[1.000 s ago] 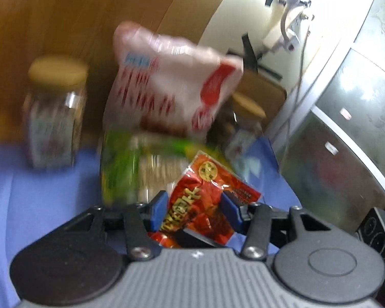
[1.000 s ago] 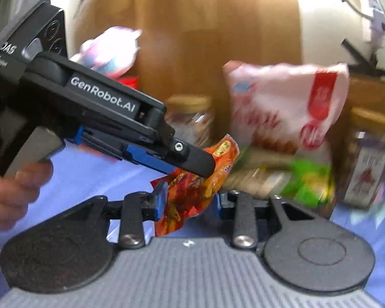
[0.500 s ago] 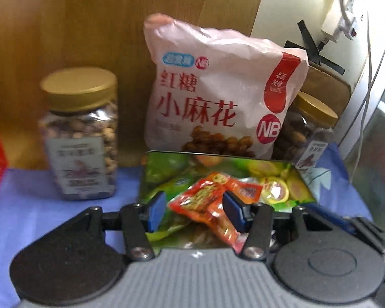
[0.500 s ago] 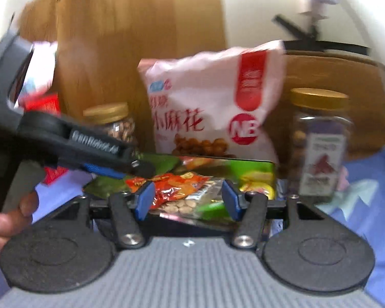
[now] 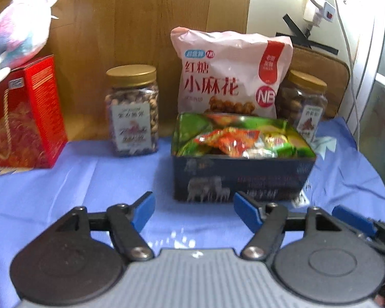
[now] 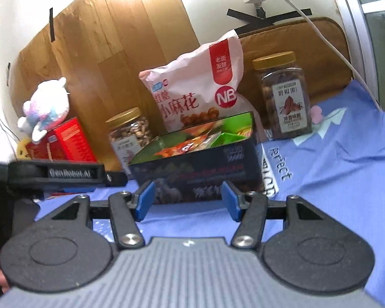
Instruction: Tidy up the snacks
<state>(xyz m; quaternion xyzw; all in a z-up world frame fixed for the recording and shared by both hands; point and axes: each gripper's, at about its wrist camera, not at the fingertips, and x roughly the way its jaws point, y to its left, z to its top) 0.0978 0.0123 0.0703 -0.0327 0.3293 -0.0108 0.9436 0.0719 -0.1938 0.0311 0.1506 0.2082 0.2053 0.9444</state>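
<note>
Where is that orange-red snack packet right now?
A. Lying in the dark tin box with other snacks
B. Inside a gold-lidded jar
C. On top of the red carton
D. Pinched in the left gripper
A: the orange-red packet lies in the open tin box among other wrapped snacks; both grippers hold nothing.

Dark tin box, rectangular, lidless: sitting upright on the blue cloth, a pale animal print and red lettering showing on its near wall, green lining showing inside. Small snack packets: lying heaped in the tin, red-orange wrappers uppermost, green and yellow ones lying to the right. Pink bag of fried dough twists: standing upright just behind the tin, leaning toward the wooden board. Gold-lidded clear jar of nuts: standing upright left of the tin, a little farther back. Second gold-lidded jar: standing right of the pink bag, label facing forward.
</note>
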